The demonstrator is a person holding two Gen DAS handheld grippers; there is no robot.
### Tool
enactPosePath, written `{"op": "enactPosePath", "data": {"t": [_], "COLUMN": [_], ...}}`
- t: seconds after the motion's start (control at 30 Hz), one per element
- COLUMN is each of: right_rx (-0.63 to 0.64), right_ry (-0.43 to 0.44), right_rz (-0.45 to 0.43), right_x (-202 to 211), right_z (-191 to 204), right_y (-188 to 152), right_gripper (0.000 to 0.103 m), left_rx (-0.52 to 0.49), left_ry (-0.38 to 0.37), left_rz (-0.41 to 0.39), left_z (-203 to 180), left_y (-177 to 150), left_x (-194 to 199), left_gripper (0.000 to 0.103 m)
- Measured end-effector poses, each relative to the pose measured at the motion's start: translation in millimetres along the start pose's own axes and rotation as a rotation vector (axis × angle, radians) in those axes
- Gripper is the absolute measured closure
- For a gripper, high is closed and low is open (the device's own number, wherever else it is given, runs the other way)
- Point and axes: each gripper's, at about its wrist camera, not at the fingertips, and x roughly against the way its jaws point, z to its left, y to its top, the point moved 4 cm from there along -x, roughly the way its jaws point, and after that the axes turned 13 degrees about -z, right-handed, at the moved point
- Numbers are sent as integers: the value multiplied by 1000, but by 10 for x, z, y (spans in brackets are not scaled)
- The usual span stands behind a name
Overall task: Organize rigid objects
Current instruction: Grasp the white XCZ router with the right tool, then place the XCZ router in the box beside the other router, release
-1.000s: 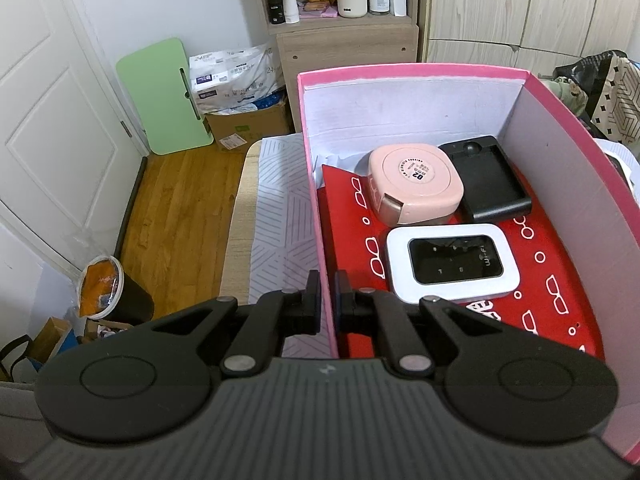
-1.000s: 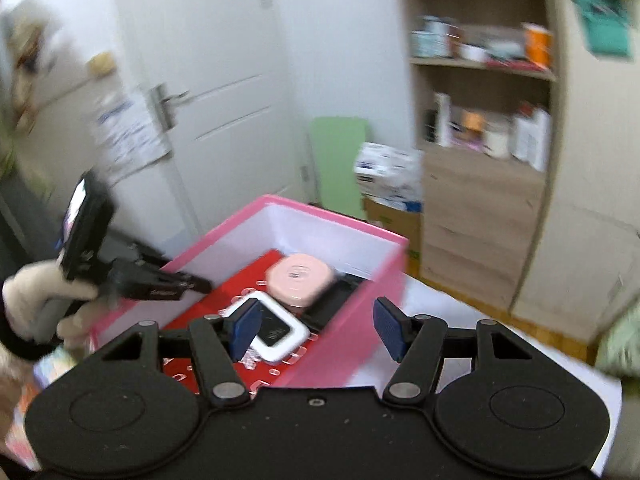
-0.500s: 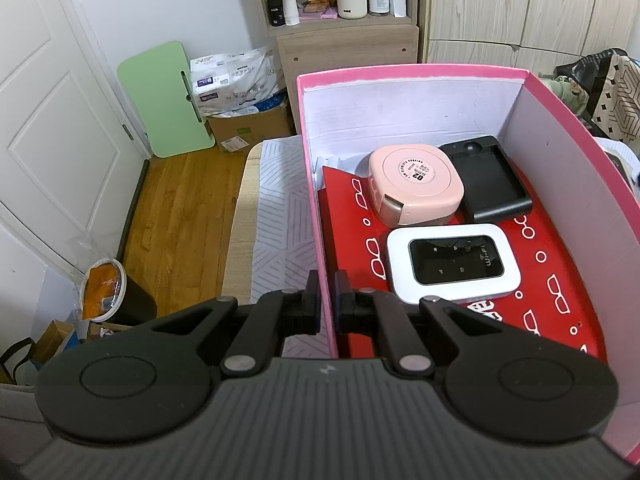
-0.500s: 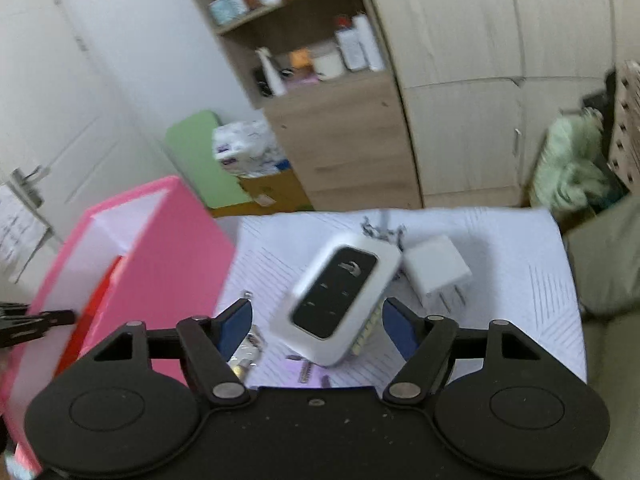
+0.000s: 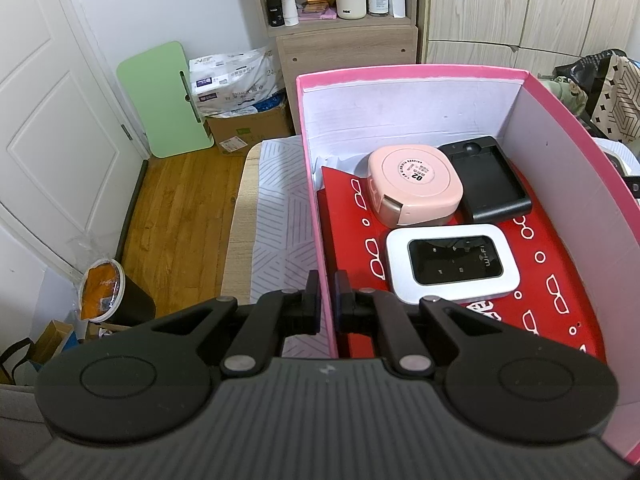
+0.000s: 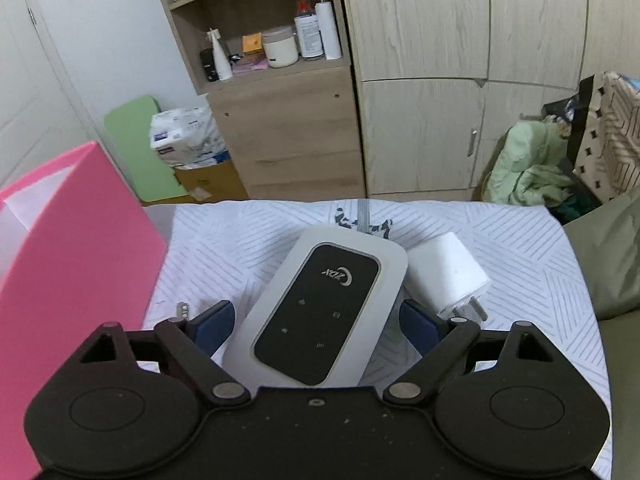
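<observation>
In the left wrist view my left gripper (image 5: 327,298) is shut on the left wall of the pink box (image 5: 316,184). Inside the box lie a pink rounded case (image 5: 414,184), a black cradle (image 5: 492,186) and a white pocket router (image 5: 452,262) on a red sheet. In the right wrist view my right gripper (image 6: 316,322) is low over the cloth, its jaws opening wide on either side of a second white router with a black face (image 6: 320,312); the pads are clear of its sides. A white plug adapter (image 6: 448,276) lies just right of it.
The pink box wall (image 6: 68,280) stands close on the left of the right gripper. A small metal piece (image 6: 182,310) lies by the left fingertip, and a patterned clip (image 6: 360,224) beyond the router. A green cushion (image 6: 612,256) borders the striped cloth (image 6: 224,248) at right.
The right gripper swung away from the box and came down over the second router, its jaws spreading wider. The left gripper kept still on the box wall.
</observation>
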Motion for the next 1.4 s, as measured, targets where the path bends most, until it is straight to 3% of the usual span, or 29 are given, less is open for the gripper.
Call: {"op": "enactPosePath", "data": {"t": [0.1,0.23,0.3,0.47,0.8,1.17,1.3,1.4], "right_rx": [-27,-38,-41,-27,-24,169,262,353], "right_ry": [-2,3,14,51,150,413,546,587], "right_rz": [-7,-63,-64,-71,-205,-300,-222,-141], "right_x": [10,115,157,268,714,1479,1490,1368], "right_z": [-20,-70,-73,-52,-1,754,1154,1431], "right_y": [-19,16,24,15,124,389,367,297], "right_gripper": [13,33,36,37,37,37,37,37], "left_rx": [-2,-1,0,1,-1,10,7,11], "left_ry": [1,0,0,-1,0,-5,-3,-4], "left_rz": [0,0,0,0,-1,-1,-1,-1], "left_z": [-5,-14,-11,-13,-12,1,14,18], "left_y": [3,9,6,6,6,6,8,5], "left_x": [1,-1,0,4,4,2,1,3], "left_gripper": [97,97,97,97,97,97,97,97]}}
